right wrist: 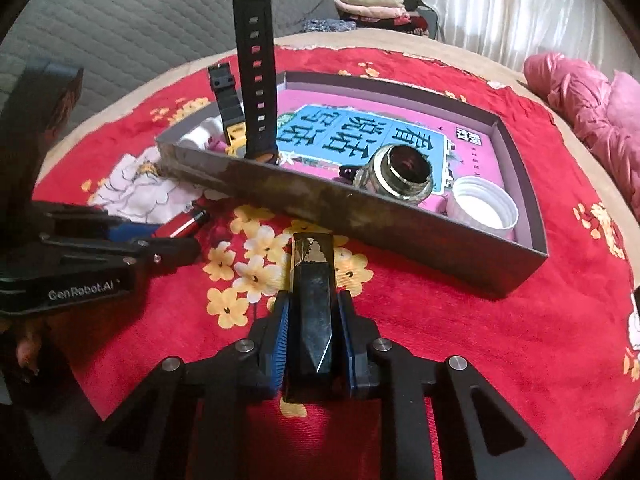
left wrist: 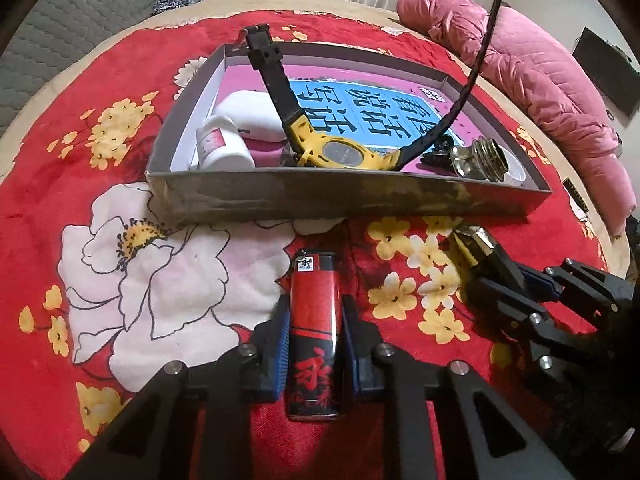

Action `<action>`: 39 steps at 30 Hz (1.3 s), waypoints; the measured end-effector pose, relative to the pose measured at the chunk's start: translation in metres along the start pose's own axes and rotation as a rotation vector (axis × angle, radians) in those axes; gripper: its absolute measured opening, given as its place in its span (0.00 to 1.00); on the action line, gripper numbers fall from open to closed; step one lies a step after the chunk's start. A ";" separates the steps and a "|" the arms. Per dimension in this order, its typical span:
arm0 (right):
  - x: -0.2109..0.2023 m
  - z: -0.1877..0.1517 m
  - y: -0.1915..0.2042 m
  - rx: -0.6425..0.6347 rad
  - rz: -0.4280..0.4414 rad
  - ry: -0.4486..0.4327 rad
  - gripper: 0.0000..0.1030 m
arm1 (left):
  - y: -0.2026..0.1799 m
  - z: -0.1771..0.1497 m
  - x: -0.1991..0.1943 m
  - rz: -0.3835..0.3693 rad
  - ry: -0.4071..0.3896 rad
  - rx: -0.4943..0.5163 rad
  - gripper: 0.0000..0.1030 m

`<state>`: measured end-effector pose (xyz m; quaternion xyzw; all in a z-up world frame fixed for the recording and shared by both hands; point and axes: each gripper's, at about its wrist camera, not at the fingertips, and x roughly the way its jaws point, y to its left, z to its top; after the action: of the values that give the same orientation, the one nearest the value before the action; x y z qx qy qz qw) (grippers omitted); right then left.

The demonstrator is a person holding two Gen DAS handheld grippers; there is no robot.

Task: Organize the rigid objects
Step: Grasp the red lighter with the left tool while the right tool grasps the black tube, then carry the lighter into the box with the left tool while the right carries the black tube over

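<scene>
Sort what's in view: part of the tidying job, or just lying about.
Job: lighter in left gripper; black bar in right gripper; box holding watch, white bottle, glass jar, cap.

Lying about: pink jacket, folded clothes.

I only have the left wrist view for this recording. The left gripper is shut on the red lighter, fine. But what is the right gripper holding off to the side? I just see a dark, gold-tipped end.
Observer: In the right wrist view, the right gripper is shut on a black faceted bar with a worn gold end, lying on the red blanket.
Operator: The glass jar in the box, is its mouth capped?
Observer: No. The glass jar lies on its side, mouth open toward the camera.
Operator: What is the white thing behind the jar?
Observer: A loose white ribbed cap, open side up, in the near right corner of the box.
</scene>
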<state>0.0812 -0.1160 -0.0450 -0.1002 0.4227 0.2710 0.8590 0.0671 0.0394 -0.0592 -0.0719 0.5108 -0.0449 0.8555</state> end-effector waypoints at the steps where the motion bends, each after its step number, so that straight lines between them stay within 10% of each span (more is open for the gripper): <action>1: -0.003 0.001 0.000 0.005 0.010 -0.008 0.22 | 0.001 0.000 -0.001 -0.005 -0.002 -0.006 0.22; 39: -0.067 0.022 -0.049 0.182 0.014 -0.257 0.22 | -0.016 0.039 -0.058 -0.042 -0.162 -0.005 0.22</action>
<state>0.0903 -0.1733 0.0181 0.0164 0.3328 0.2483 0.9096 0.0742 0.0351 0.0118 -0.0881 0.4383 -0.0556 0.8928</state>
